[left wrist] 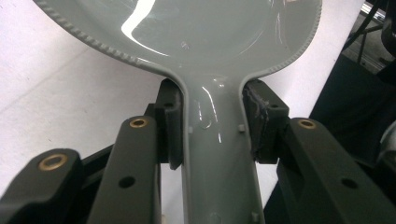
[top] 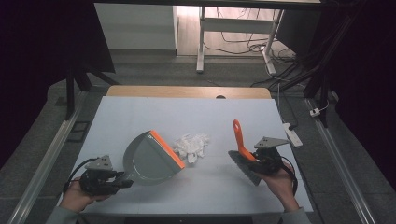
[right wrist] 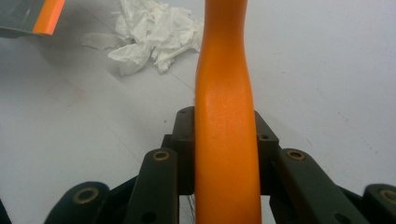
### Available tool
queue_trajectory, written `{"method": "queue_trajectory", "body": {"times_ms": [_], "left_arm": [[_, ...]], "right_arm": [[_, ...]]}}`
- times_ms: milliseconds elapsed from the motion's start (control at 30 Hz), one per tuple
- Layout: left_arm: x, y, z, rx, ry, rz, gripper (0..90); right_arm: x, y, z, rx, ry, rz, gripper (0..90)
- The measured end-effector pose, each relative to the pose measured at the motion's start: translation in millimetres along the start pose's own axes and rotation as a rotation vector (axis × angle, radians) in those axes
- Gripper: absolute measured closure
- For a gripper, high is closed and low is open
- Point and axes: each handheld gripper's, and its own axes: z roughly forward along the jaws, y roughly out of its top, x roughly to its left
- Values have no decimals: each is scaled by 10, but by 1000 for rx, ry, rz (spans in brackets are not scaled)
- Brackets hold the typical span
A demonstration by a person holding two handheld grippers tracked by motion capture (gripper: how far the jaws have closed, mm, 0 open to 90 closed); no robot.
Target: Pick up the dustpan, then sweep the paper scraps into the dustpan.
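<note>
High view: left hand-held gripper (top: 122, 183) clamps dustpan (top: 152, 157), right hand-held gripper (top: 254, 161) clamps brush (top: 242, 148); paper scraps (top: 191, 146) between.

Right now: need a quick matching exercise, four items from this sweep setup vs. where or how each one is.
Items:
1. dustpan
2. brush
3. paper scraps
4. power strip

States:
A. clamped by its orange handle in the right hand-held gripper
B. off the table's right edge
C. clamped by its grey handle in the left hand-held gripper
D. piled loose by the dustpan's orange lip

Pairs: 1-C, 2-A, 3-D, 4-B
</note>
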Motion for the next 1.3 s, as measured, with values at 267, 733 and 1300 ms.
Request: {"method": "queue_trajectory", "body": {"times_ms": [267, 733, 1300], "left_arm": [[5, -30, 10, 18, -10, -11, 620], [90, -162, 19, 80, 1, -20, 620], [199, -272, -34, 106, -43, -32, 619]], "right_arm": [[13, 19, 5, -7, 0, -5, 704], [46, 157, 88, -28, 7, -12, 704], [22, 473, 438, -18, 12, -6, 704]]}}
